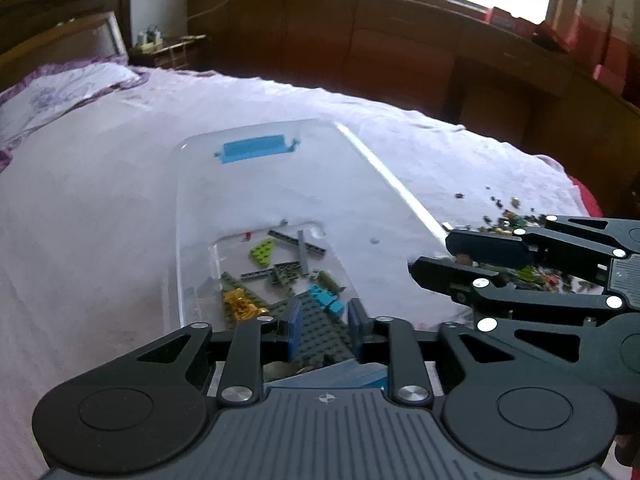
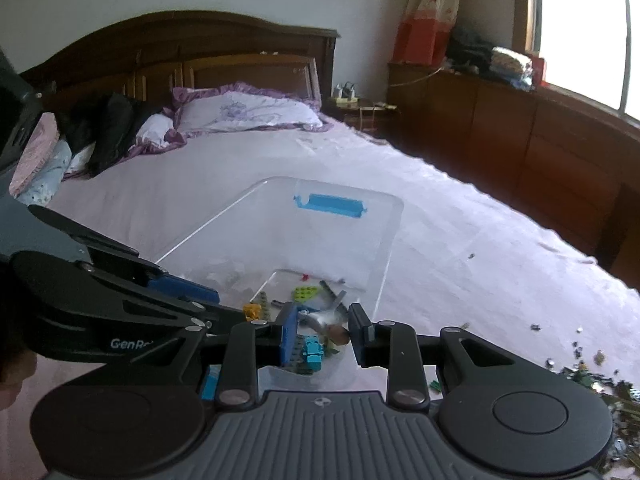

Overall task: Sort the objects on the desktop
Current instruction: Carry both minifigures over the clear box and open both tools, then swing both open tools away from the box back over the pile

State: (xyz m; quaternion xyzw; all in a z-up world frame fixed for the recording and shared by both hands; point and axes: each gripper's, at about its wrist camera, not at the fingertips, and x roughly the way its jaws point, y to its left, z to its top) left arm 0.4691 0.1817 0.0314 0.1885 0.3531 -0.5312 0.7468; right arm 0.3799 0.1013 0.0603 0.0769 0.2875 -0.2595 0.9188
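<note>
Bricks (image 1: 280, 280) lie in the clear box (image 1: 192, 216) at lower centre; left gripper (image 1: 323, 322) gapes empty above. Right gripper (image 1: 430, 256) is nearly closed, contents unclear; dropped there, a piece would rejoin the loose pile (image 1: 516, 224) at right.

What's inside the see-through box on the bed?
The clear box holds toy bricks: a lime wedge plate, grey strips, a gold piece, a turquoise brick and a big grey plate. The left gripper hides the nearest bit.
</note>
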